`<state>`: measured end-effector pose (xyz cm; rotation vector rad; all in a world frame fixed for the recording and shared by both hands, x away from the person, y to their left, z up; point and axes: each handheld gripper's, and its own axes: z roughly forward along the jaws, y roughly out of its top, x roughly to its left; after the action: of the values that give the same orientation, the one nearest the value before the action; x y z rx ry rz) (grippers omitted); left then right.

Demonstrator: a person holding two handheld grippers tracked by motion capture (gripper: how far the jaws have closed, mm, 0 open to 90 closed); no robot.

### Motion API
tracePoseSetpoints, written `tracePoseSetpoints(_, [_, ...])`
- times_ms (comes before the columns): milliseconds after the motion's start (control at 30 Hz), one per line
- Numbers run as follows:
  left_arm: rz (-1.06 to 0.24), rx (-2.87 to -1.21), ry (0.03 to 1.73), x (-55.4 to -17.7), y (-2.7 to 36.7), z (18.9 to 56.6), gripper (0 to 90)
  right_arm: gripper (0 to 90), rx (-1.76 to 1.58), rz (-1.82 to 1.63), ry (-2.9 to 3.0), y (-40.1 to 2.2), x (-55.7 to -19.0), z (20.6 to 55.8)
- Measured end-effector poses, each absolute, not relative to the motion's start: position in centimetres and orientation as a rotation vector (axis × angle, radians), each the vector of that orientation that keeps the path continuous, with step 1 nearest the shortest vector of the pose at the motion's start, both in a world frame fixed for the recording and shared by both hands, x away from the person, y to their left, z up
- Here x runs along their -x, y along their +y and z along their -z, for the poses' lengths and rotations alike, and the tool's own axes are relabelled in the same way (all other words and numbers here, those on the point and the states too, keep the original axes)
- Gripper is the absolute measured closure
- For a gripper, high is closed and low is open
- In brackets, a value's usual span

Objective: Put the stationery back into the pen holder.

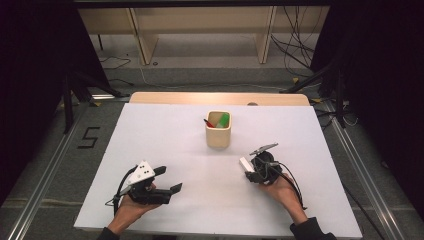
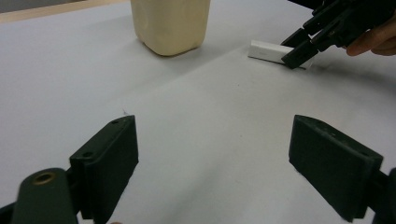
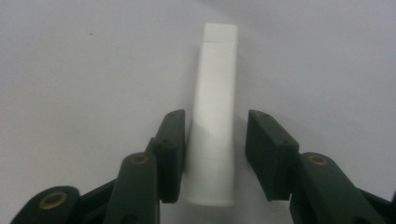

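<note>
Two black jaws of the right gripper (image 3: 215, 158) straddle a white, flat plastic marker (image 3: 215, 112), its long axis running straight ahead between them; a gap shows on one side, so no grip yet. The left gripper (image 2: 212, 163) gapes wide and empty, well apart.

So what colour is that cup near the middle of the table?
Cream cup, best in the left gripper view.

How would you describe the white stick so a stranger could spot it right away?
Start at the cream cup in the middle of the white table. Go toward the right gripper: the white stick lies flat between its open jaws. It is the lone loose white bar; the pens stand in the cup.
</note>
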<state>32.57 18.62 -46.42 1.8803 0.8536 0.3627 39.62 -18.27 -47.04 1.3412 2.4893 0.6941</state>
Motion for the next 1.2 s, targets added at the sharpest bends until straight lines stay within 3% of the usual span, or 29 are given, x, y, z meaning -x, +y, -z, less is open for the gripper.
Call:
tracePoseSetpoints(167, [-0.364, -1.882, 0.854, -32.6, 18.7, 46.4, 15.4, 66.4, -1.327, -0.671, 2.479, -18.1, -39.6, 47.1])
tracePoseSetpoints(1200, [-0.357, -1.885, 0.866, -32.8, 18.8, 46.6, 15.4, 68.2, -1.045, -0.843, 2.499, -16.2, -37.4, 44.3])
